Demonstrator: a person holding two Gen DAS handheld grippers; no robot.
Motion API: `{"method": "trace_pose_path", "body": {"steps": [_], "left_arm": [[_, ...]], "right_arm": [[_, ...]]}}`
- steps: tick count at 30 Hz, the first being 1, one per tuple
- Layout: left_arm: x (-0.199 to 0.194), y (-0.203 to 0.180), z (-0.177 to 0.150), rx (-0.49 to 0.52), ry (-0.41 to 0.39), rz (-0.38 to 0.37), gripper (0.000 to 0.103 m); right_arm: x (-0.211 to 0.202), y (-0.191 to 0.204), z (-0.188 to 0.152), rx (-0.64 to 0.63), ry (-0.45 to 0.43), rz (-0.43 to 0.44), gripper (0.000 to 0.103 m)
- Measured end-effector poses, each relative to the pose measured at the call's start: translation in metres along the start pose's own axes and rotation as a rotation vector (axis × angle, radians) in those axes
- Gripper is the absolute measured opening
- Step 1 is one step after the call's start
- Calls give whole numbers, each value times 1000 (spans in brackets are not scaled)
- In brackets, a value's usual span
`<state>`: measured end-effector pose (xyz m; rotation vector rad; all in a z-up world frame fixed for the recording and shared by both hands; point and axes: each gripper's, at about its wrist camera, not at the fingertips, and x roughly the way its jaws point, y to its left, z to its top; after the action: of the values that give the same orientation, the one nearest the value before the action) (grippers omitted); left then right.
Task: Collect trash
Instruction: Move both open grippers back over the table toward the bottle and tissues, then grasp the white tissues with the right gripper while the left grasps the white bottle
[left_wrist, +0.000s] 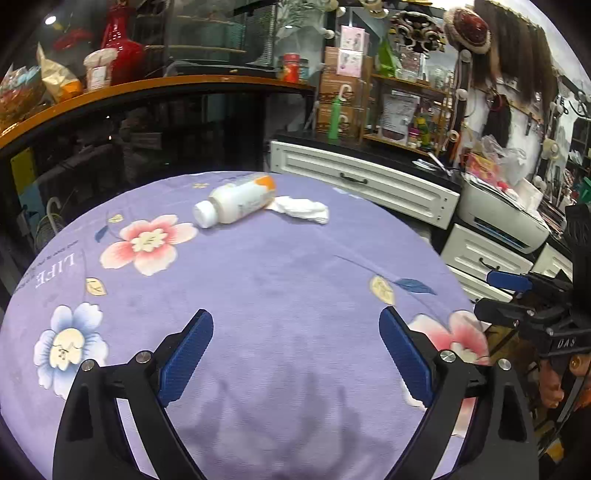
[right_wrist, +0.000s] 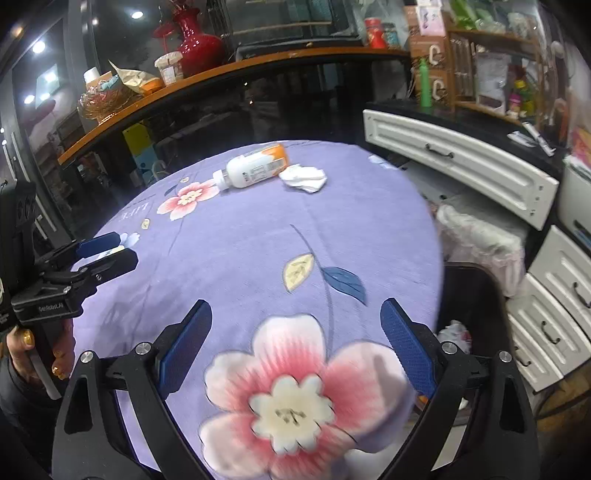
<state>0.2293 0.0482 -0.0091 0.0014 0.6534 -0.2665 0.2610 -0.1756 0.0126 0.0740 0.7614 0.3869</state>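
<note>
A white plastic bottle (left_wrist: 236, 201) with an orange label end lies on its side at the far part of the round table; it also shows in the right wrist view (right_wrist: 255, 170). A crumpled white tissue (left_wrist: 301, 208) lies touching its right side, also seen from the right (right_wrist: 304, 178). My left gripper (left_wrist: 295, 354) is open and empty over the near table. My right gripper (right_wrist: 295, 350) is open and empty over the table's near right edge. A dark trash bin (right_wrist: 469, 295) with some trash inside stands right of the table.
The table wears a purple flowered cloth (left_wrist: 280, 280). White drawer cabinets (right_wrist: 458, 162) stand to the right, a printer (left_wrist: 502, 218) beyond. A curved orange-edged glass counter (left_wrist: 147, 88) runs behind. A white plastic bag (right_wrist: 480, 240) sits by the bin.
</note>
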Motion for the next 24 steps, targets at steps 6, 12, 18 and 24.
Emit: {"method": "trace_pose_path", "body": {"steps": [6, 12, 18, 24], "left_arm": [[1, 32, 4, -9, 2, 41, 92], [12, 56, 11, -7, 13, 65, 93], [33, 73, 22, -7, 36, 66, 93], [60, 83, 35, -9, 59, 57, 93]], "right_arm": [[37, 11, 24, -18, 43, 2, 92], [80, 29, 50, -109, 84, -13, 92], [121, 32, 84, -142, 101, -21, 92], [168, 26, 115, -165, 131, -45, 91]]}}
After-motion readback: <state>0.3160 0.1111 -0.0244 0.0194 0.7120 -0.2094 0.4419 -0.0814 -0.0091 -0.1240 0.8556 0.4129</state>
